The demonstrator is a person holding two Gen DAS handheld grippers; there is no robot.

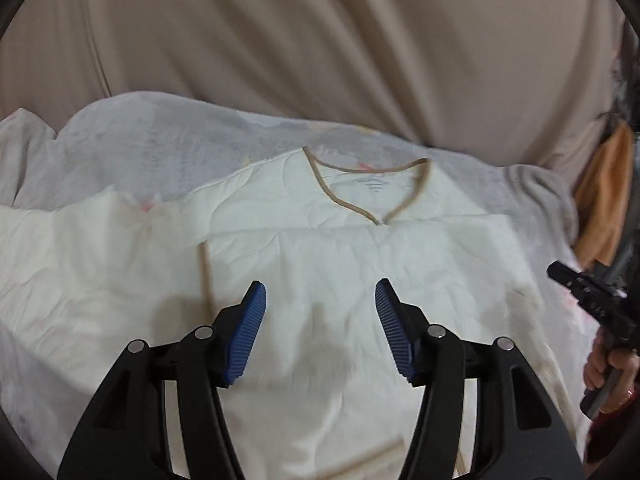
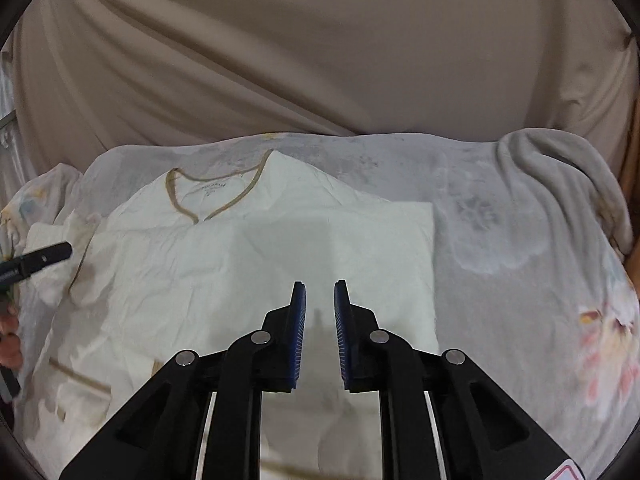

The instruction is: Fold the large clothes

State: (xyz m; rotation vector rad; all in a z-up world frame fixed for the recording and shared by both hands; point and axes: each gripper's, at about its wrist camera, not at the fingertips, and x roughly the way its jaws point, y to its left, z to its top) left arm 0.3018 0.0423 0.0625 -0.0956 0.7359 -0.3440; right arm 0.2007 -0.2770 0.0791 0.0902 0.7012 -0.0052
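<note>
nearest the lens, the left gripper point(image 1: 320, 294) hangs over the lower middle of the shirt point(image 1: 340, 264) with its blue pads spread wide and nothing between them. so too the right gripper point(image 2: 320, 294), whose pads stand closer together but with a clear gap, and they hold no cloth either (both seem to be above the fabric rather than pressing on it, though the height is hard to judge).

below the grippers the cream shirt lies face up on the bedspread point(image 2: 520, 240), which is pale with faded flowers. on the right side of the shirt, as the right wrist view shows it, the edge runs straight and square point(image 2: 432, 260), which reads as a side already turned in over the body. on the left side of the shirt things are looser: a tan-trimmed sleeve hem point(image 1: 206, 276) lies across the chest and more cloth spreads out crumpled beyond it, so that side looks half done at best.

farther up the shirt, the tan v-neck collar point(image 1: 372, 196) points back toward the grippers and sits flat, with a printed label inside it.

beyond the collar the bedspread bunches up, and behind it hangs a beige curtain point(image 1: 320, 40).

my judgement: one side fold is in, the left side needs tidying or folding, and the bottom-to-collar fold is not yet done.
</note>
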